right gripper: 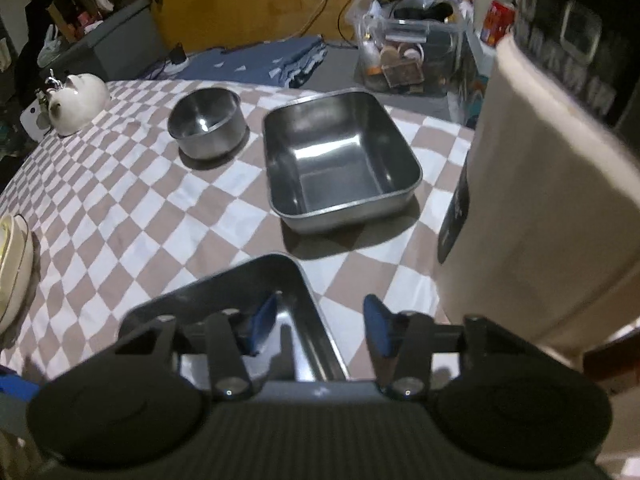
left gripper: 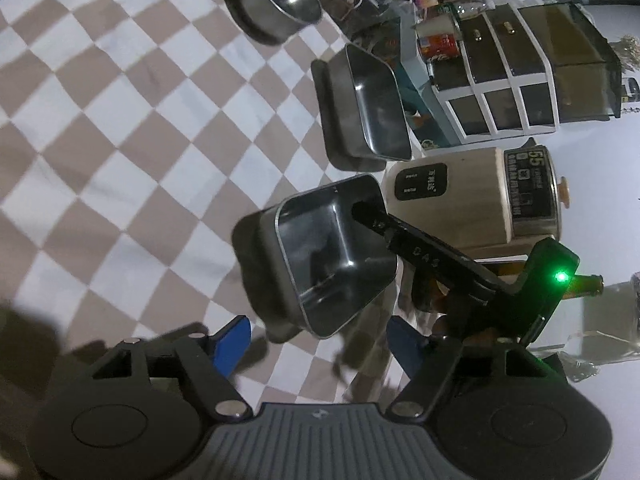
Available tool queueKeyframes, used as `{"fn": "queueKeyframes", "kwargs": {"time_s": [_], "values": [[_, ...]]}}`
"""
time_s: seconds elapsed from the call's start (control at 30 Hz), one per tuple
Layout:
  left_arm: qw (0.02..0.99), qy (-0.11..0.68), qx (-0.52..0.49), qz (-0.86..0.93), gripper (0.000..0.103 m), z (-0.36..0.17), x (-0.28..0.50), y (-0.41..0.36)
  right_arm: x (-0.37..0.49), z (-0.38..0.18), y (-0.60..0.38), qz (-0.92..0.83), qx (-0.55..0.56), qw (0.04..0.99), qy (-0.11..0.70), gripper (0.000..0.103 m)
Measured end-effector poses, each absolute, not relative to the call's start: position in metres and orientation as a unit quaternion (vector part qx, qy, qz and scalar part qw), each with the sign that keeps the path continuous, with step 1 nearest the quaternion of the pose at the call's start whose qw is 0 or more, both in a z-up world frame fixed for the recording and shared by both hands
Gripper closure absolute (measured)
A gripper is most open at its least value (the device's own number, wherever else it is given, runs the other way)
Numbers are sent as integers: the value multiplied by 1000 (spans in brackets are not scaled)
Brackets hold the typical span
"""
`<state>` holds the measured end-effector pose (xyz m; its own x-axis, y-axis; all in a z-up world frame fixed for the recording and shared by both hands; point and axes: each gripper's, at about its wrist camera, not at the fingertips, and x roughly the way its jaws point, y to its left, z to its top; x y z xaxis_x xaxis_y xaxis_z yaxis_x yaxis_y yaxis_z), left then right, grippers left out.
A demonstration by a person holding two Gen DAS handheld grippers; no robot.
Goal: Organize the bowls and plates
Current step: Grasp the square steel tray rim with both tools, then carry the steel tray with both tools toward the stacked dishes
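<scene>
Checkered tablecloth (right gripper: 120, 208) | right hand-held gripper (right gripper: 320, 328) agape astride near square tin (right gripper: 304, 344) wall | left hand-held gripper (left gripper: 320, 340) agape, empty

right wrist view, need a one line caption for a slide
Open right tongs straddle the rim of the near square steel tray; a second square tray and round steel bowl wait on the checkered cloth.

Left gripper (left gripper: 318, 344) — black linkage arms, silver screw heads, blue finger pads (left gripper: 234, 342), ribbed grey housing flanked by round black discs. Right gripper (right gripper: 322, 328) was same build; its arm carried faint lettering and lit green LED (left gripper: 562, 277).
</scene>
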<state>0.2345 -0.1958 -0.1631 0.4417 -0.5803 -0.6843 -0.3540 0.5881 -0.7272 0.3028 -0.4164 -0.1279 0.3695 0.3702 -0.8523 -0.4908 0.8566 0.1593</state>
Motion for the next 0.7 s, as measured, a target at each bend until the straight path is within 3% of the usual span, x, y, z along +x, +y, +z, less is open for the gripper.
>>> {"fn": "queueKeyframes", "kwargs": {"time_s": [0.03,0.1,0.17,0.27,0.7], "values": [[722,524,-445,-80,31,-165,238,-198,303,-131,-417,262,-60,823,501,57],[723,529,-437,-83,36,-169,245,-204,301,-133,-417,262,-59,821,504,76],[726,532,-428,-85,40,-171,251,-207,299,-134,-419,266,-52,819,506,83],[730,532,-421,-85,47,-173,258,-208,291,-130,-421,270,-47,820,503,85],[770,518,-359,-101,49,-150,247,-188,223,-88,-435,245,13,853,461,88]]}}
